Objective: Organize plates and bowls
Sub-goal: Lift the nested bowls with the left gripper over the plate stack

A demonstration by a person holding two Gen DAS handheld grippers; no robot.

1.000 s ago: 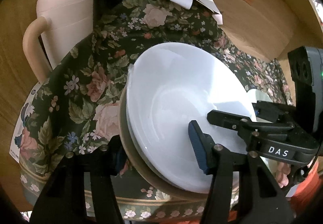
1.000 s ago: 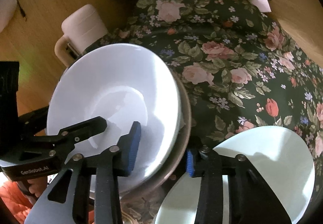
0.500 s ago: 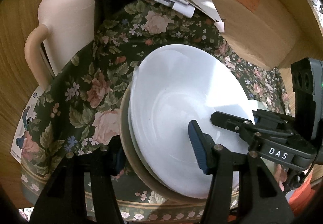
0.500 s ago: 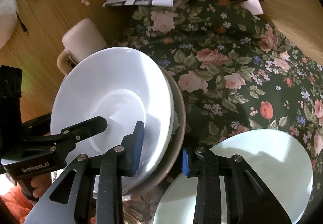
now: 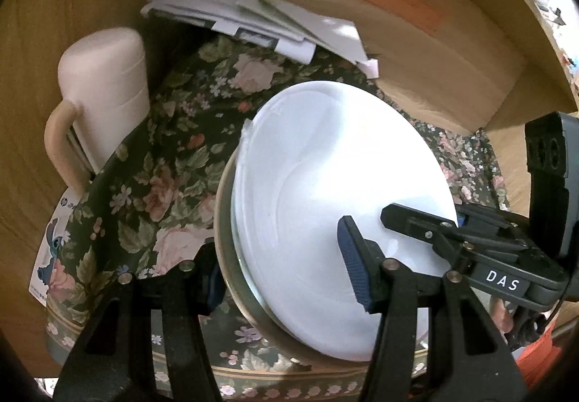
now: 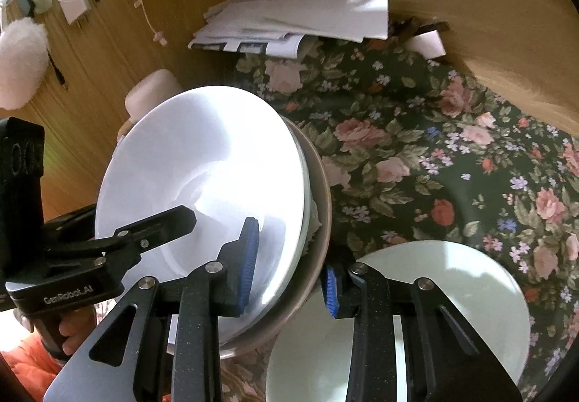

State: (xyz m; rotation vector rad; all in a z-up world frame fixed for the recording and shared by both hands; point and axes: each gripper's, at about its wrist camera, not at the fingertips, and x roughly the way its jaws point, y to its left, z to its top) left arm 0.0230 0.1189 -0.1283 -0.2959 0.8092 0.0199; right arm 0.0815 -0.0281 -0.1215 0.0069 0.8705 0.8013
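Observation:
A stack of white plates [image 5: 336,199] nested in a beige-rimmed bowl [image 5: 226,257] is lifted off the floral tablecloth [image 5: 144,185]. My left gripper [image 5: 282,271] is shut on the stack's left rim, one pad inside and one under the bowl. My right gripper [image 6: 289,268] is shut on the stack's right rim [image 6: 311,221]; the stack [image 6: 202,177] fills that view's left. The right gripper also shows at the right of the left wrist view [image 5: 470,242]. A pale green plate [image 6: 445,308] lies on the cloth below my right gripper.
A cream jug with a handle [image 5: 101,105] stands at the table's left edge. A pile of papers [image 5: 253,22] lies at the back against the wooden wall [image 5: 434,51]. A charger and cable [image 6: 76,4] hang on the wall to the left.
The stack has risen off the cloth with both grippers holding it, and the table looks farther away. The pale green plate has not moved.

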